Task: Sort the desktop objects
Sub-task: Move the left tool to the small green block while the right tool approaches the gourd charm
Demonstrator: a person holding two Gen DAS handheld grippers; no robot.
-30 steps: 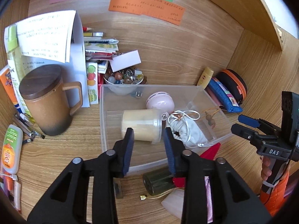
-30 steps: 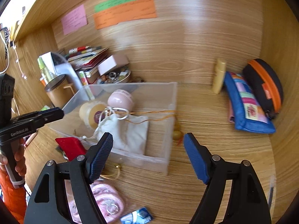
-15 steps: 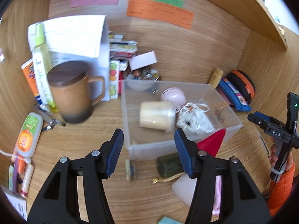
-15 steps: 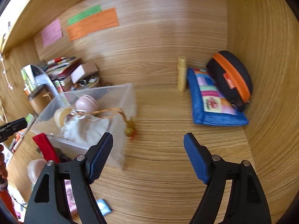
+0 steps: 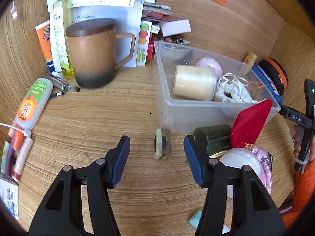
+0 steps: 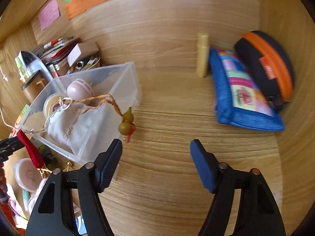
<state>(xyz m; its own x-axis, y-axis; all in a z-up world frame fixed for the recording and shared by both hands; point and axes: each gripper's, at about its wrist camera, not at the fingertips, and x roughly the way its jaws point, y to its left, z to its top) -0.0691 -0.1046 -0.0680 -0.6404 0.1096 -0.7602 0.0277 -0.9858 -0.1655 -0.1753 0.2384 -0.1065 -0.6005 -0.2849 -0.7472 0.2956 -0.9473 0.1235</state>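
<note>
A clear plastic bin (image 5: 163,82) holds a cream jar (image 5: 193,82), a pink ball-shaped thing (image 5: 210,68) and a white drawstring pouch (image 5: 230,92). My left gripper (image 5: 157,157) is open and empty above the desk, with a small green-and-black block (image 5: 162,146) lying between its fingertips' line. A dark green bottle (image 5: 212,137) and a red pouch (image 5: 250,122) lie against the bin's front. My right gripper (image 6: 155,163) is open and empty over bare desk, right of the bin (image 6: 128,82). A small gourd charm (image 6: 126,122) hangs over the bin's wall.
A brown lidded mug (image 5: 92,53), tubes and pens (image 5: 31,102) and papers stand at the left. A blue patchwork pouch (image 6: 242,94), a black-and-orange case (image 6: 269,66) and a cream tube (image 6: 202,55) sit at the right by the wall.
My left gripper has opened wide and pulled back out of the bin toward the desk front. My right gripper has swung right, away from the bin, toward the pouches.
</note>
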